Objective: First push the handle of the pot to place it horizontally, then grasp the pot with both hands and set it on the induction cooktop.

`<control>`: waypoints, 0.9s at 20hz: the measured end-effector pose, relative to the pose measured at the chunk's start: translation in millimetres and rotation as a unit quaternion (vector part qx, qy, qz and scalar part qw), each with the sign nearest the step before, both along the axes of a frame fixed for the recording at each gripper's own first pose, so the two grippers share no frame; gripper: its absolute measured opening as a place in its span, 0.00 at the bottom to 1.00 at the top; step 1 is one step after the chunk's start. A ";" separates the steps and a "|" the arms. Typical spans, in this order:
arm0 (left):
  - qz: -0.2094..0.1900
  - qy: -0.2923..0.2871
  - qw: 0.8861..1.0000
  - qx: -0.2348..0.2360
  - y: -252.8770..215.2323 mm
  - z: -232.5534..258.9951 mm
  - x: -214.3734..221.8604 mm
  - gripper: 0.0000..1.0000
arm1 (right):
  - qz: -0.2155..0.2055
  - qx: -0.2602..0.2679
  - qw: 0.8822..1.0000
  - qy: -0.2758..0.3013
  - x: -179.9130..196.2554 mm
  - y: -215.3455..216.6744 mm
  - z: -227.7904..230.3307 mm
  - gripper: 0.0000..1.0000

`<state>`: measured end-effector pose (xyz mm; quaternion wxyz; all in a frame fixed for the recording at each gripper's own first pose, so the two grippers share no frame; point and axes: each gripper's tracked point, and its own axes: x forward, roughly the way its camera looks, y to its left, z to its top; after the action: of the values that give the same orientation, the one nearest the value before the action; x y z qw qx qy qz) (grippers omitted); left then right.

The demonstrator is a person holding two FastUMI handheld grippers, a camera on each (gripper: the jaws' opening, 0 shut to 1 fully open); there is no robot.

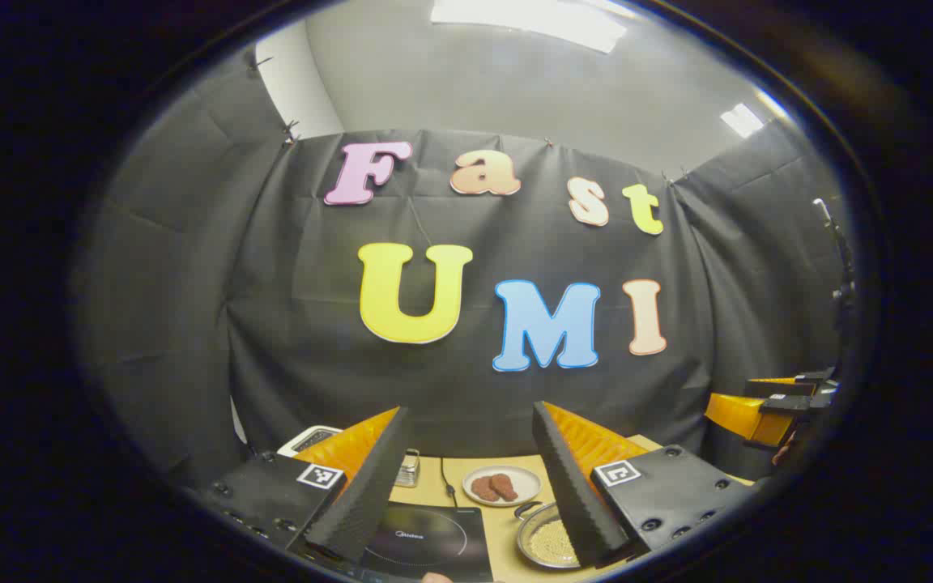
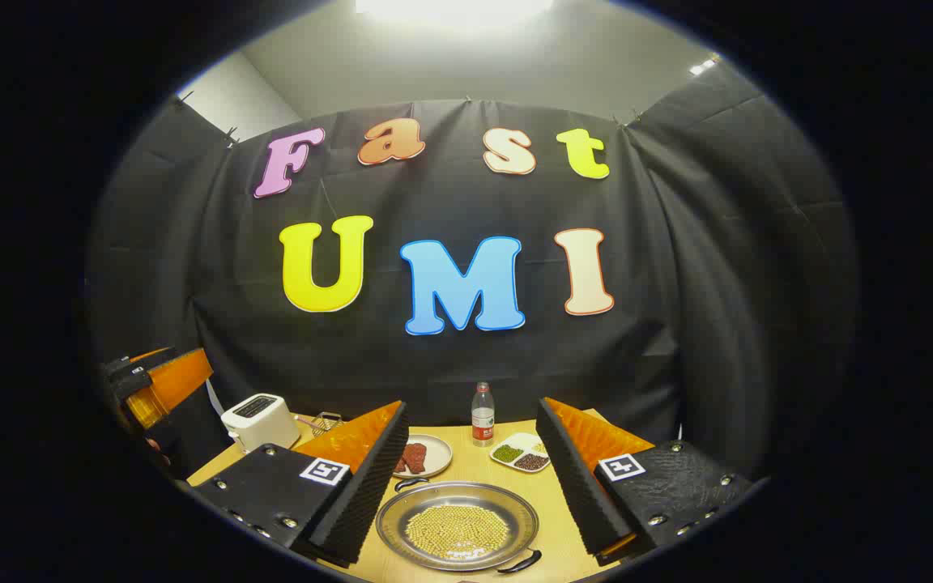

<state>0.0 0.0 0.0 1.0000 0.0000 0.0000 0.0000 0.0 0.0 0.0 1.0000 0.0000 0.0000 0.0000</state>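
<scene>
Pot (image 2: 457,526), a shallow steel pan holding a heap of small yellow grains, sits on the wooden counter (image 2: 475,461) with one loop handle (image 2: 520,562) at its near right rim and the other (image 2: 408,484) at its far left rim, so the handles lie on a diagonal. The step in hand, as I judge it, is the push that turns them level. A good push would meet a handle from the side with one fingertip, low and slow, so the pot pivots on the counter and the grains stay put. The induction cooktop (image 1: 426,541) lies just left of the pot. Behind the pot stand a plate of reddish meat (image 2: 422,456), a water bottle (image 2: 482,414) and a divided dish of beans (image 2: 521,452); a white toaster (image 2: 259,419) sits well to the pot's left. The right tool (image 2: 473,486) hovers above the pot, jaws wide apart, holding and touching nothing. The left tool (image 1: 470,486) hangs between cooktop and pot, jaws likewise spread wide, empty, with no contact visible.
</scene>
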 end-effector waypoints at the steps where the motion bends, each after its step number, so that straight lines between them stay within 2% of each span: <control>1: -0.001 0.000 1.000 0.000 -2.1 1.4 -0.1 0.97 | 0.001 -0.002 1.000 -0.001 1.0 -0.7 0.8 0.96; 8: -0.012 -0.004 1.000 0.014 -18.1 2.6 3.8 0.97 | 0.005 -0.011 1.000 0.000 0.7 -2.4 -1.5 0.96; 18: -0.016 0.017 1.000 0.012 -24.5 -21.4 5.5 0.97 | 0.007 -0.003 0.999 0.047 7.2 -13.9 -41.9 0.96</control>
<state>5.5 -24.5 -21.4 0.9997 0.0121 0.0172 -0.0157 7.2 -13.9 -41.9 0.9989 -0.0031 0.0468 0.0074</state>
